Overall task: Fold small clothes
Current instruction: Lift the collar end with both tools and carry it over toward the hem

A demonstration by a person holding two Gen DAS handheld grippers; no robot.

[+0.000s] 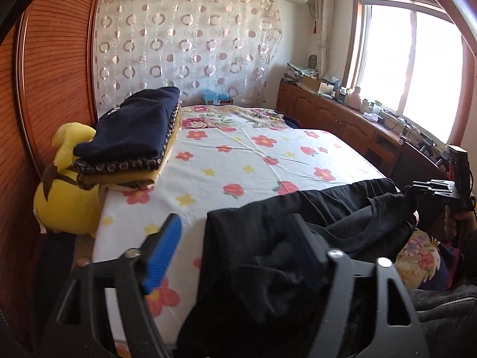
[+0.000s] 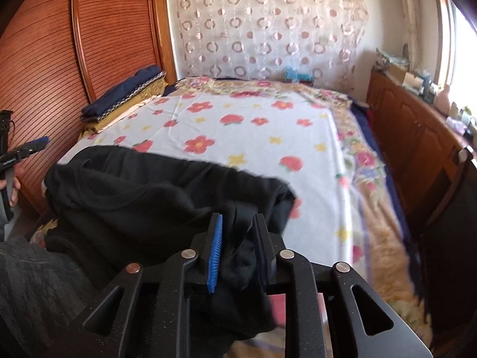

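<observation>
Far left on the bed point(image 1: 268, 161), a stack of folded clothes point(image 1: 131, 146) leans against a yellow plush toy point(image 1: 65, 188) at the edge; a careless sweep of cloth could push it off. The left gripper point(image 1: 238, 253) has its fingers wide apart, clamped on nothing, with the black garment point(image 2: 155, 197) rumpled at the bed's near edge and partly draped between them. Released like this, the cloth may slump and lose its fold line, or slide toward the floor. To the right, the right gripper point(image 2: 238, 250) has its fingers narrowly apart around a bunch of the same garment; whether they truly pinch it is hard to tell, so a pull might slip free.
</observation>
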